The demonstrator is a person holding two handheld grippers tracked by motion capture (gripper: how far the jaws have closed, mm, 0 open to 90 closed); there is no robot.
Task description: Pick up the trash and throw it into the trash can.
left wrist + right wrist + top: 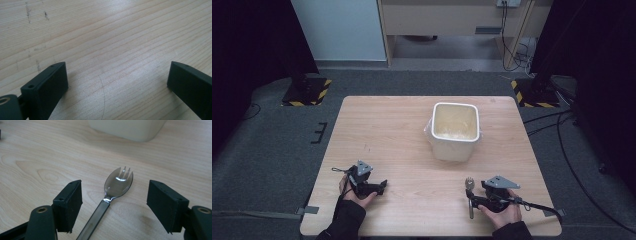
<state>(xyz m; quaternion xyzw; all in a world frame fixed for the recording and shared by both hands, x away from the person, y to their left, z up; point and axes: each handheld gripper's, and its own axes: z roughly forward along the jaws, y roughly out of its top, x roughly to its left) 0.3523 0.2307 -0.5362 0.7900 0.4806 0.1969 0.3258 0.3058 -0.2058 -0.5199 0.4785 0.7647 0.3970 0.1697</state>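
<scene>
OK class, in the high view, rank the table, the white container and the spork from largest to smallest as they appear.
1. Table
2. White container
3. Spork, lying between the open jaws of the right gripper

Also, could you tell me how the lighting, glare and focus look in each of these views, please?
High view: the table is evenly lit, the surroundings fall off to near black, and the picture is soft. Left gripper view: pale sheen on the wood, a soft shadow beside the near fingers. Right gripper view: a bright glint in the spork bowl, and the white container is slightly blurred.
</scene>
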